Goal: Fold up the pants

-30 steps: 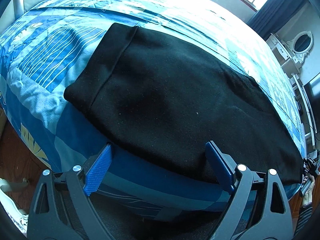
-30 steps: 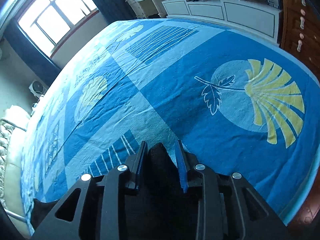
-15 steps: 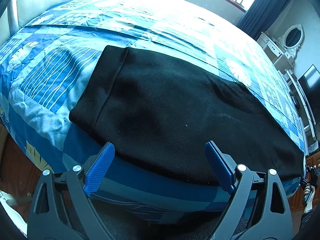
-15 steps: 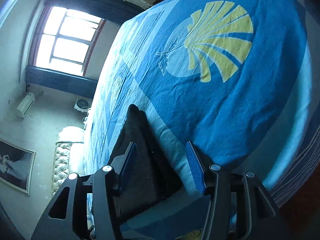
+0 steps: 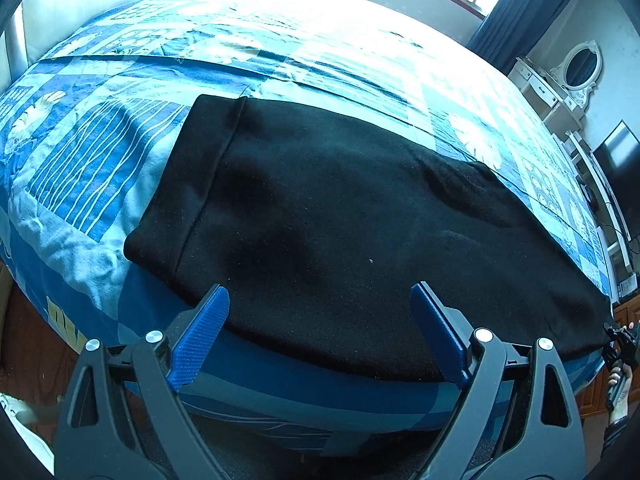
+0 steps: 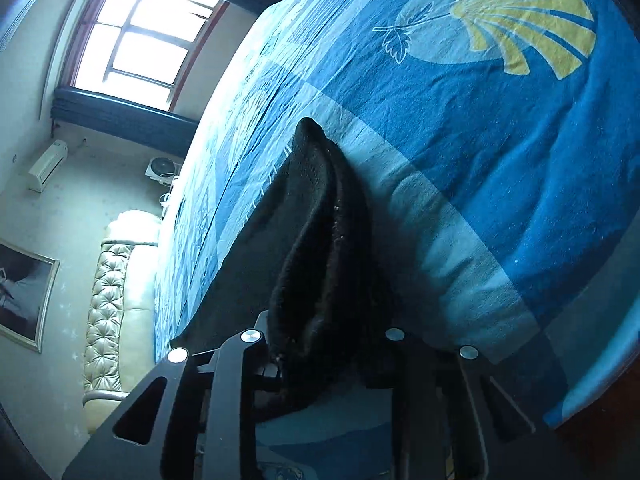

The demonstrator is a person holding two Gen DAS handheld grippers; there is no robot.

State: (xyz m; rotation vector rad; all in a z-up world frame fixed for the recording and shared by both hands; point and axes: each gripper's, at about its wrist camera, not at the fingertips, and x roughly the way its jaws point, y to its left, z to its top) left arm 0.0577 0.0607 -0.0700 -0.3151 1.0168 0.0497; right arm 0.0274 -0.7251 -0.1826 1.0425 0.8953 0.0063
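Pants [image 5: 340,232] lie flat along bed's [image 5: 100,168] near edge, apparently halved lengthwise already w/ crosswise folds left, right gripper [image 6: 320,344] just closed, clamping the leg end at bed's corner, left gripper [image 5: 320,340] spread wide, empty, over near edge.

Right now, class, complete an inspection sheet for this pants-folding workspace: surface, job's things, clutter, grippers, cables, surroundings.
Surface: bed under a blue patterned cover, lightly wrinkled.
Job's things: black pants lying flat along the near edge, waistband at left.
Clutter: nothing seen.
Grippers: left gripper open, jaws wide, touching nothing; right gripper has just been closing, bunched pants fabric between its jaws.
Cables: one thin cable by the shelving.
Surroundings: window, curtains, oval mirror, tufted headboard.
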